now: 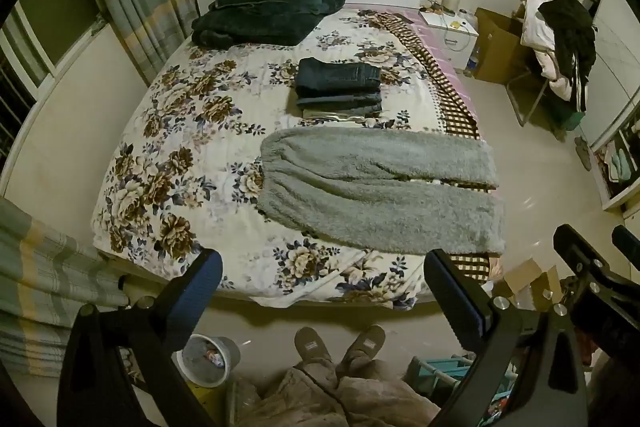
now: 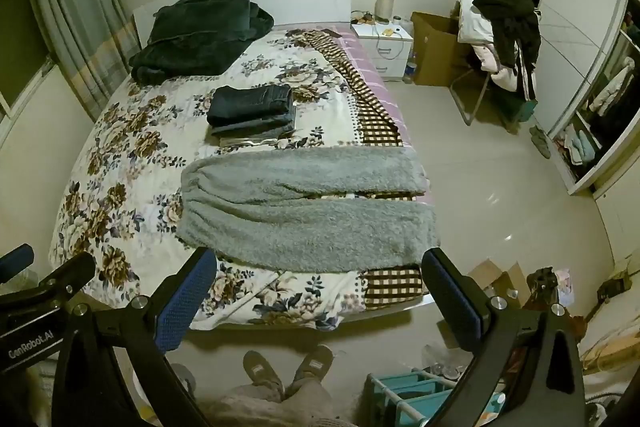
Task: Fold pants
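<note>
Grey fleece pants flat on bed, beyond both hand-held grippers, jaws wide, empty

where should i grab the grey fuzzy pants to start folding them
Take the grey fleece pants at the near leg's long edge: left gripper near the waist, right gripper near the cuff, coming from the bed's foot. Both legs lie flat, side by side, so it lifts onto the far leg.
</note>
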`<action>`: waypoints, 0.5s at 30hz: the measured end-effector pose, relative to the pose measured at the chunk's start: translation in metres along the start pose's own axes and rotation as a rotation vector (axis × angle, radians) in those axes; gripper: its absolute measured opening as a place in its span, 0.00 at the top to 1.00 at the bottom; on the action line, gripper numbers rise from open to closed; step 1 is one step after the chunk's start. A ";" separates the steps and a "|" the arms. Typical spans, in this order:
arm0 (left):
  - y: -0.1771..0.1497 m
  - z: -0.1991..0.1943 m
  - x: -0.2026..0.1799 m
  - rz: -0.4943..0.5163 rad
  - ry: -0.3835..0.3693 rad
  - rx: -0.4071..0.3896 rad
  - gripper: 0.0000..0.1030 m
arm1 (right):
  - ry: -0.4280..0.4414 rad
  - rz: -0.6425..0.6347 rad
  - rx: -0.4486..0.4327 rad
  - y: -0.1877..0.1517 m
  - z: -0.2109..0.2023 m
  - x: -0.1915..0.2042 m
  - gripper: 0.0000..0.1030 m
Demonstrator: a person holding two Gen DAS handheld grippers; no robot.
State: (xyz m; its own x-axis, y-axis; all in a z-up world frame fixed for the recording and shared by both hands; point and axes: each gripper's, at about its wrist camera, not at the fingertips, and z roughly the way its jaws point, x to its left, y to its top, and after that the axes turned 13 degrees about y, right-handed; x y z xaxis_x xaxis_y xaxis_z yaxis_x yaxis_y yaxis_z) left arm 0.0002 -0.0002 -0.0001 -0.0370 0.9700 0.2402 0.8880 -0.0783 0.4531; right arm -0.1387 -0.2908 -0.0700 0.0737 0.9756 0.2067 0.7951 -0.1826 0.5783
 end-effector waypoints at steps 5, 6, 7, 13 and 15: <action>0.000 0.000 -0.001 0.000 -0.005 -0.004 0.00 | -0.005 -0.002 -0.004 0.000 0.000 0.000 0.00; 0.000 0.000 -0.001 0.001 -0.005 -0.005 0.00 | -0.006 -0.002 -0.004 0.000 0.000 0.001 0.00; 0.000 0.000 -0.002 0.002 -0.006 -0.005 0.00 | -0.007 -0.002 -0.005 0.000 0.001 0.001 0.00; 0.000 0.001 0.001 -0.002 -0.005 -0.008 0.00 | 0.000 0.000 -0.006 0.001 0.001 -0.001 0.00; 0.000 0.001 0.001 -0.003 -0.005 -0.008 0.00 | -0.001 0.001 -0.008 0.001 0.001 -0.001 0.00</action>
State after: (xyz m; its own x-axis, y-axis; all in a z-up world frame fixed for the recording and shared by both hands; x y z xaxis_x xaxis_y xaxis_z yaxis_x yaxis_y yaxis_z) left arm 0.0008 0.0005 -0.0002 -0.0378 0.9713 0.2347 0.8840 -0.0770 0.4611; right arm -0.1373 -0.2917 -0.0700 0.0752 0.9756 0.2065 0.7904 -0.1845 0.5841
